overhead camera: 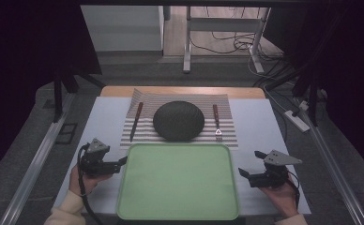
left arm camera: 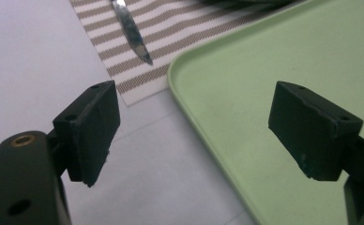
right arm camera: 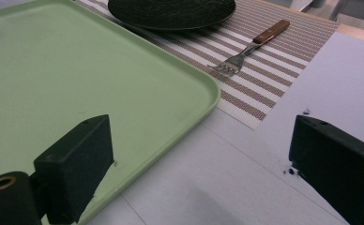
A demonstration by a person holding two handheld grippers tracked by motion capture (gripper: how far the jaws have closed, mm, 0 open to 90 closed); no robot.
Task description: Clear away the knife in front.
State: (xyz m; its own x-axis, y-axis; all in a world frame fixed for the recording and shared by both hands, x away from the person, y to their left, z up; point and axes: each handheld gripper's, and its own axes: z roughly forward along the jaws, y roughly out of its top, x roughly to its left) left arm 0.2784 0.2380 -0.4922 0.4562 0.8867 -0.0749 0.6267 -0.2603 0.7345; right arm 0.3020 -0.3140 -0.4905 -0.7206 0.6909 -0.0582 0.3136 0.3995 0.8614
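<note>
At the table's near edge, the left gripper (overhead camera: 106,161) and right gripper (overhead camera: 255,176) flank the green tray (overhead camera: 178,213), both wide open, empty; the knife (overhead camera: 136,121) lies beyond the left, lengthwise away.

Open: bare tray (overhead camera: 178,187), table (overhead camera: 105,110) margins. Obstacles on mat (overhead camera: 180,136): plate (overhead camera: 178,120), knife (overhead camera: 136,121), fork (overhead camera: 216,123).

Plate (overhead camera: 178,120) on mat (overhead camera: 180,139), knife (overhead camera: 136,121) left, fork (overhead camera: 216,122) right, tray (overhead camera: 178,212) before

You're in a lab, not a dining room: dark curtains (overhead camera: 25,56) hem the table (overhead camera: 260,126), with loose cables (overhead camera: 227,44) and a power strip (overhead camera: 298,120) on the far floor.
</note>
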